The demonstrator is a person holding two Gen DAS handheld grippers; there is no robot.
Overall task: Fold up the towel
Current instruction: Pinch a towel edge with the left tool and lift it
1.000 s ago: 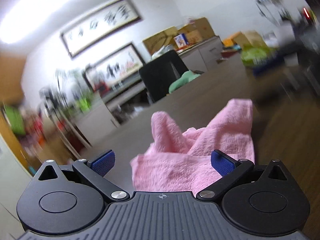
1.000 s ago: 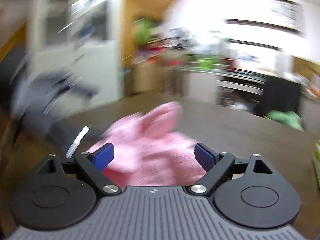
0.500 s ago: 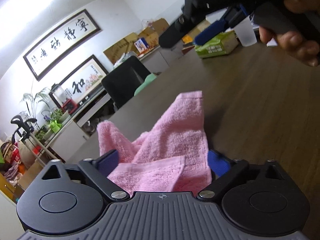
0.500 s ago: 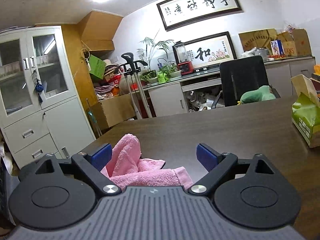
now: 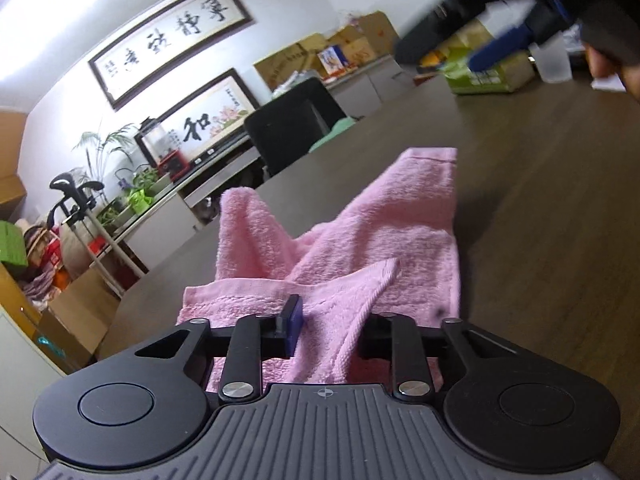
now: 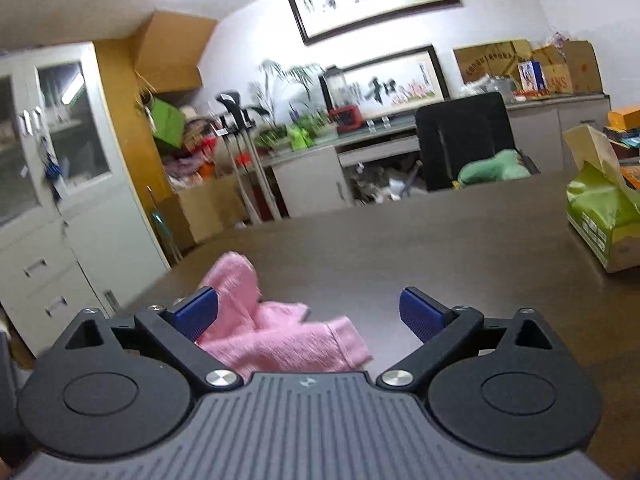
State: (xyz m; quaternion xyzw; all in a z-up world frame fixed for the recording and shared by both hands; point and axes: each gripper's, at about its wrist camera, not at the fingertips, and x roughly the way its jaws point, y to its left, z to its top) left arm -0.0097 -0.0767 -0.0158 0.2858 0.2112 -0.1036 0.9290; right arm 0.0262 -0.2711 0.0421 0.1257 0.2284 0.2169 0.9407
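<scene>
Towel (image 5: 360, 248): pink terry, rumpled, not yet folded, lying on the dark wooden tabletop (image 5: 552, 184). In the left wrist view its long axis runs from the camera out toward one o'clock, where a hemmed corner lies flat, and a second lobe stands up toward eleven o'clock. My left gripper (image 5: 328, 320) is on the near hem; its jaws have just been closing, and they now pinch a ridge of cloth between them. My right gripper (image 6: 308, 312) has been opening its jaws and holds nothing; in its view the towel sits low at about ten o'clock, its near corner lying between the wide jaws without touching the right one. I judge the left hand already has its corner, so the right must swing toward ten o'clock.
</scene>
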